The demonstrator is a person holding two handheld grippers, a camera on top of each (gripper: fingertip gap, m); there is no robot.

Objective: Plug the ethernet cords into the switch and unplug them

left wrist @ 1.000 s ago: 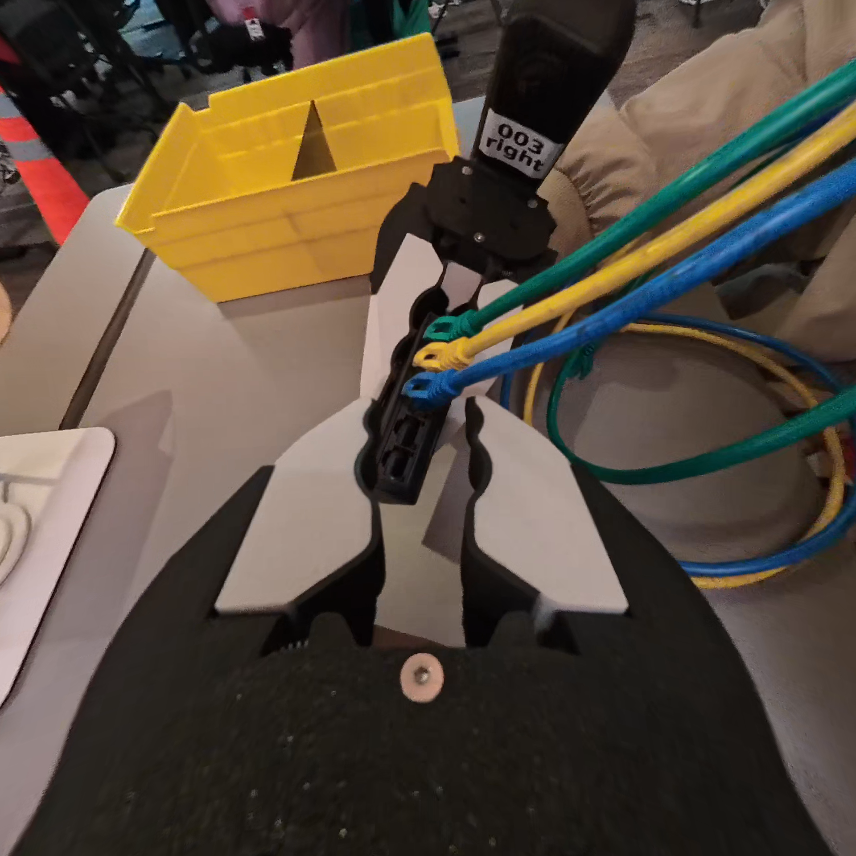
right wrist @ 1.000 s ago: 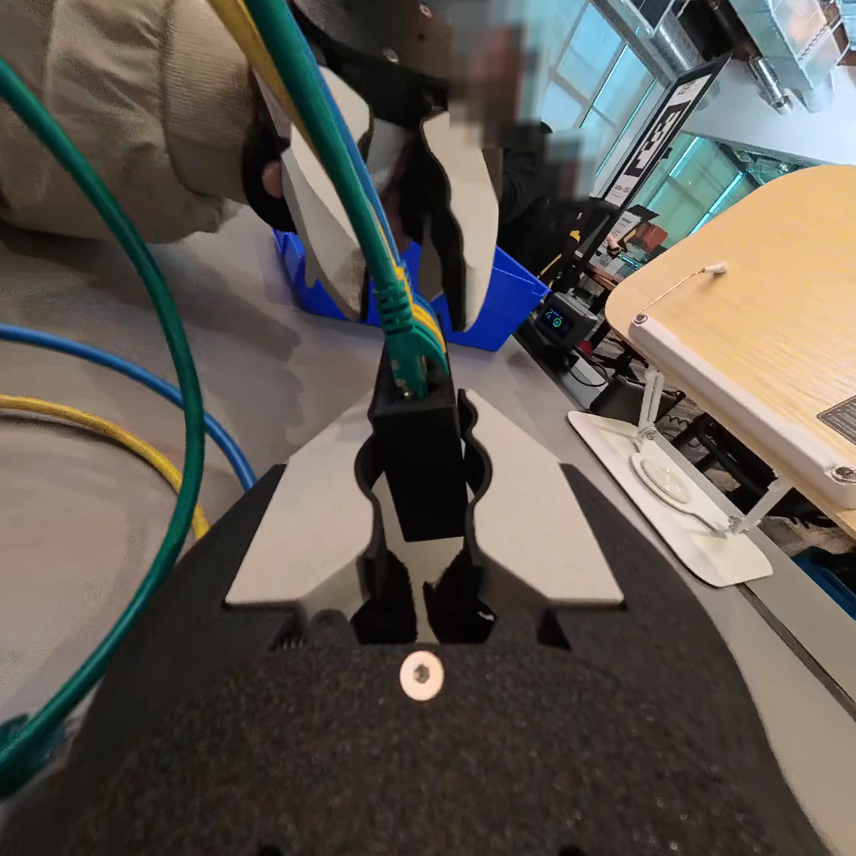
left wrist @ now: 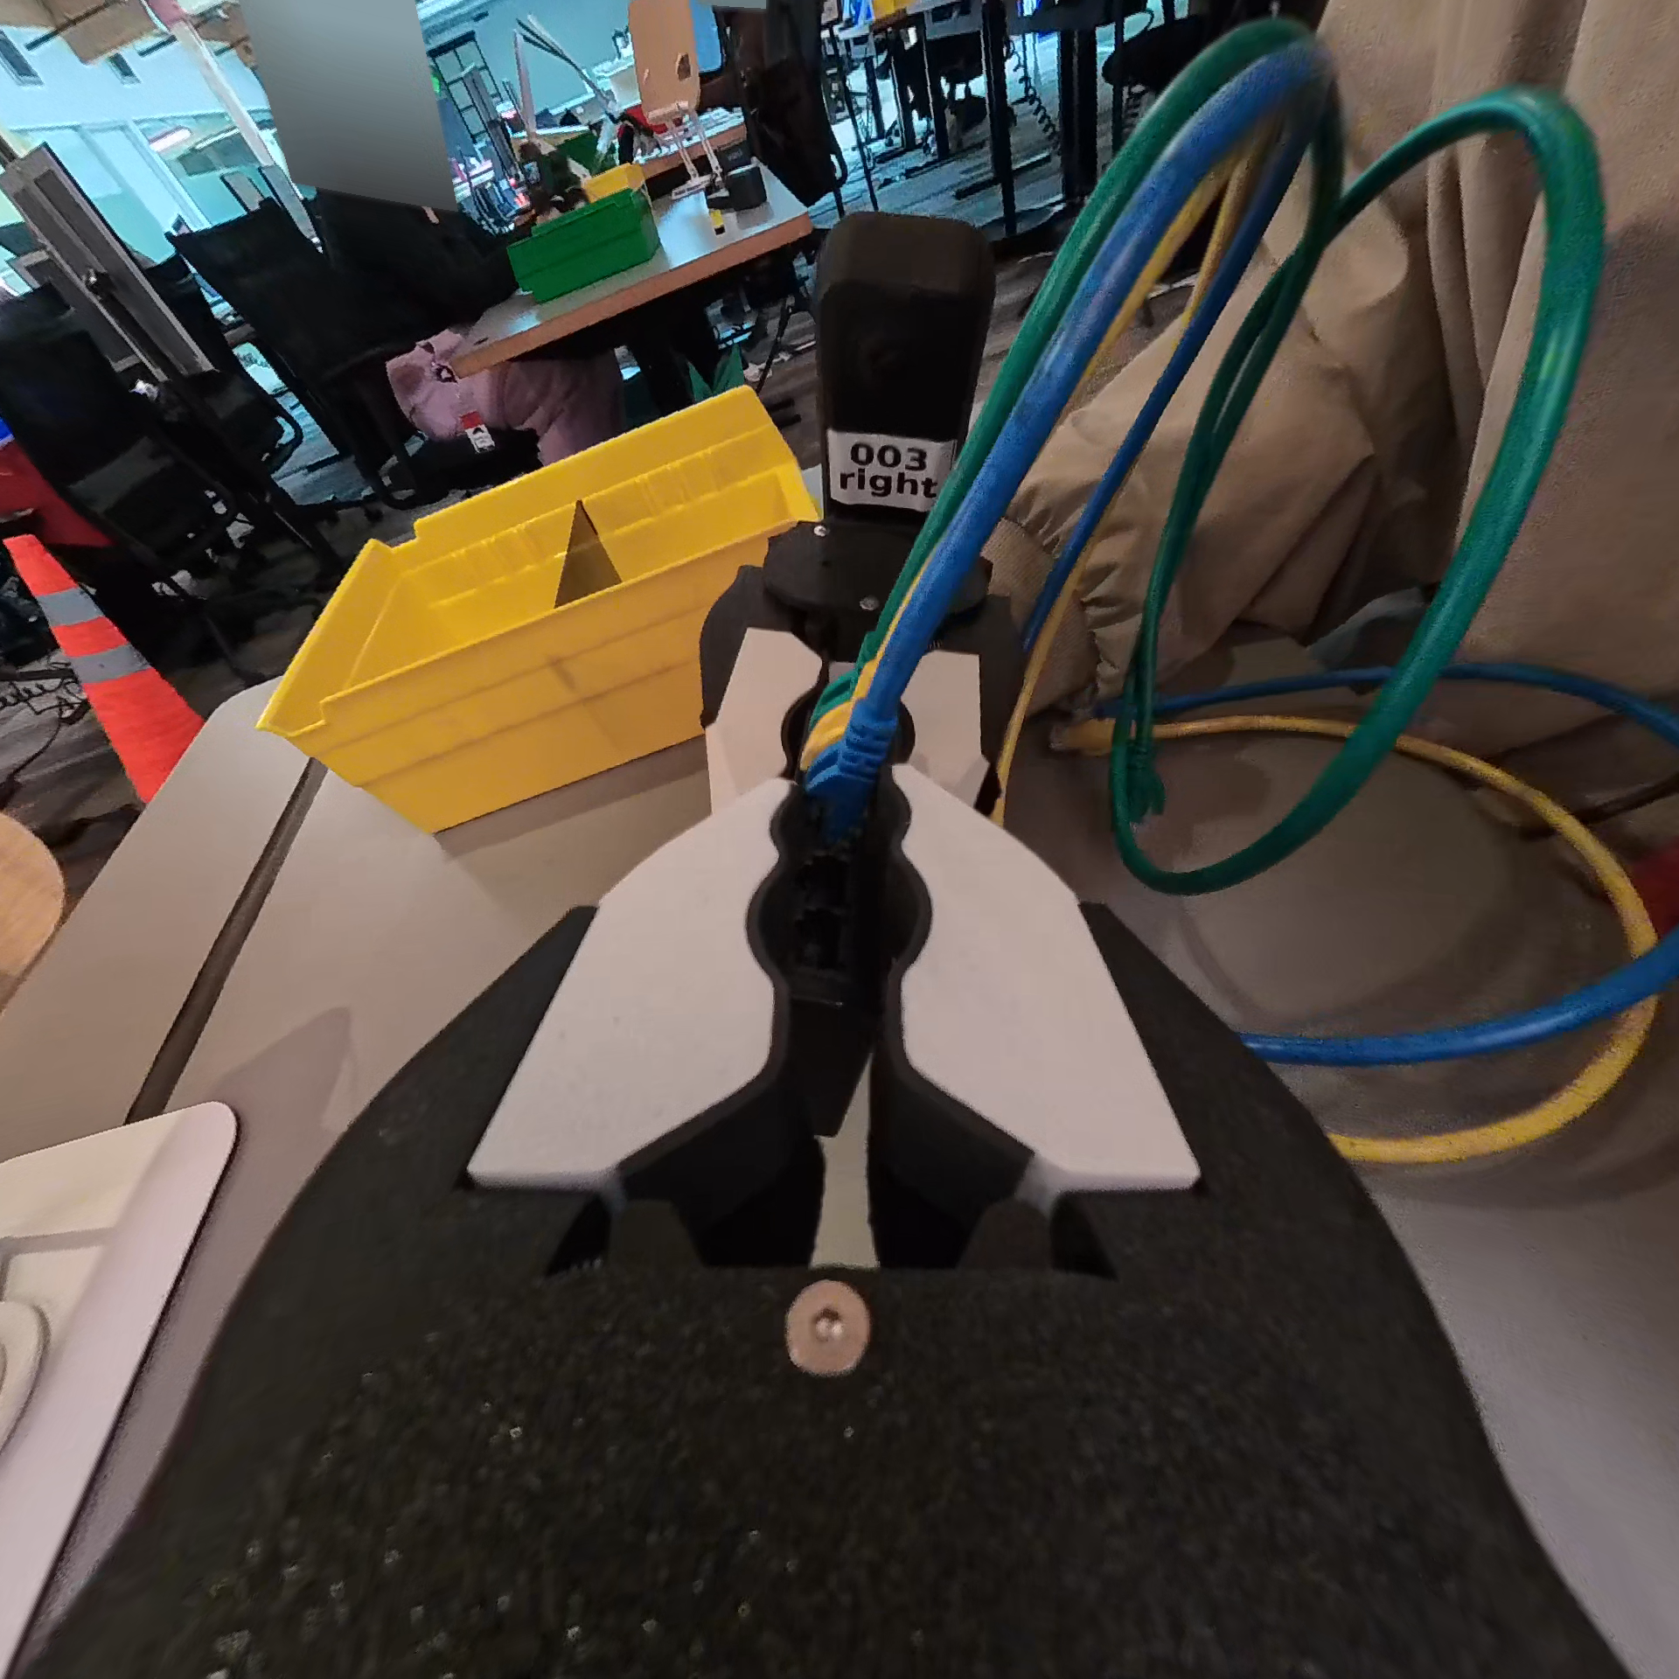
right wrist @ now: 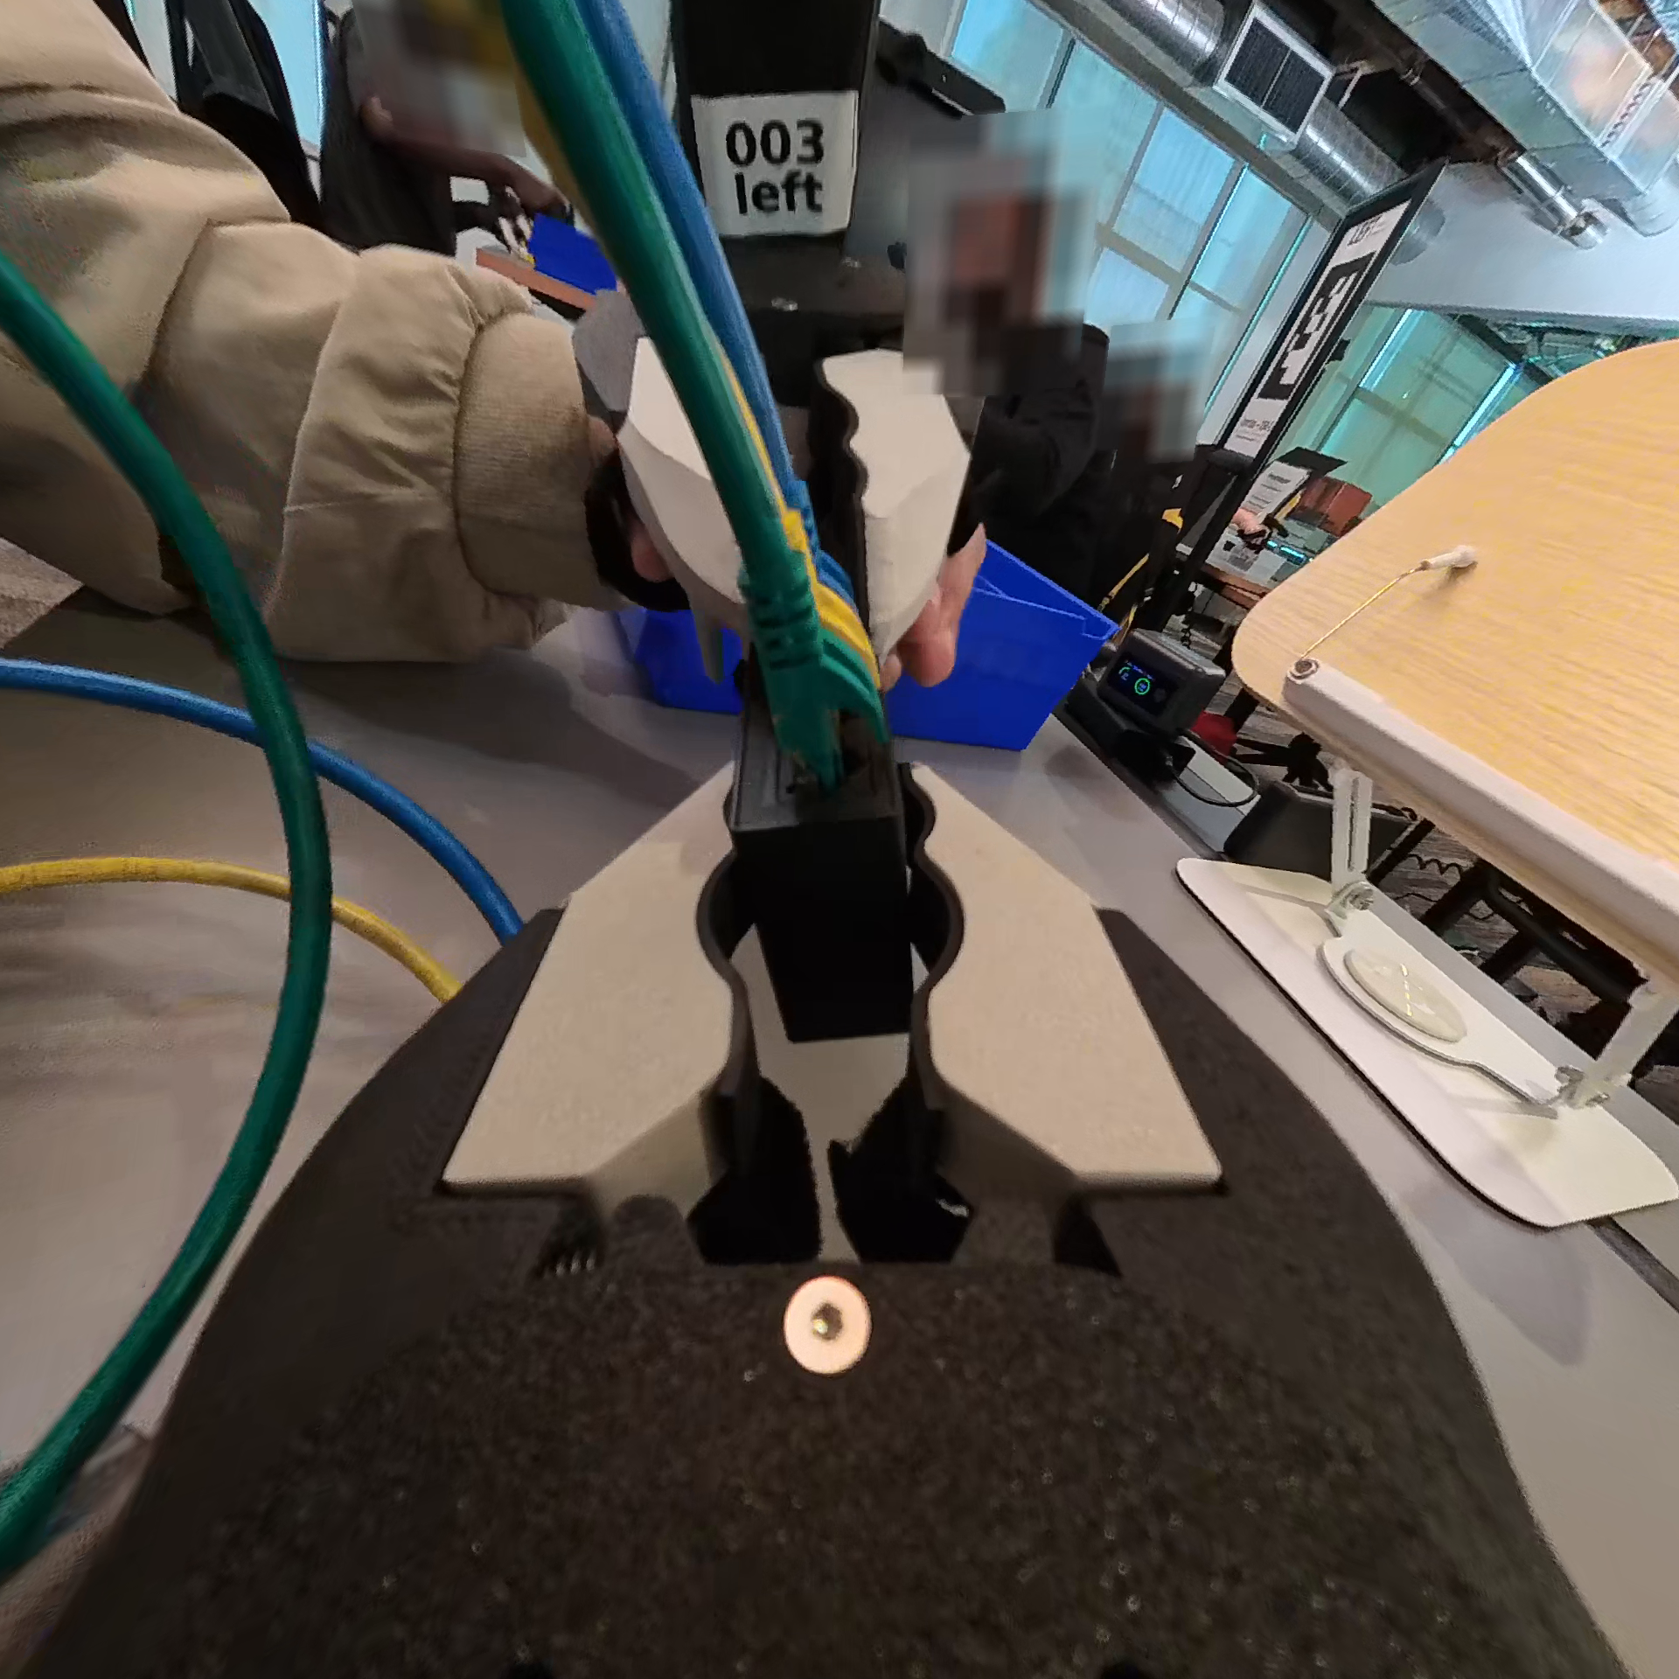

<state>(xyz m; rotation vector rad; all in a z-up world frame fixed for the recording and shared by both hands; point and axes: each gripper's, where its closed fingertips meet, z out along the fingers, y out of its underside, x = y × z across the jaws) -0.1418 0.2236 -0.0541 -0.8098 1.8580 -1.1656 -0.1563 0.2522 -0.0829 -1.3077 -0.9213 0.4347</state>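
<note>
Gripping the black switch (right wrist: 822,909) from opposite ends, the two grippers face each other above the grey desk (left wrist: 563,890). The right gripper (right wrist: 822,818) has its jaws clenched on one end of the switch, which stands on edge between the pale fingers (right wrist: 618,1018). The left gripper (left wrist: 840,818) points toward it, its jaws clamped on the other end, just short of the blue plug (left wrist: 849,759). Three cords rise from the ports: a green cord (right wrist: 654,300), a yellow cord (right wrist: 840,618) and a blue cord (left wrist: 990,472), looping high and falling onto the desk. In the right wrist view, a hand (right wrist: 936,609) in a beige padded sleeve (right wrist: 363,436) holds the left gripper. A yellow bin (left wrist: 554,654) and a blue bin (right wrist: 990,663) sit beyond.
</note>
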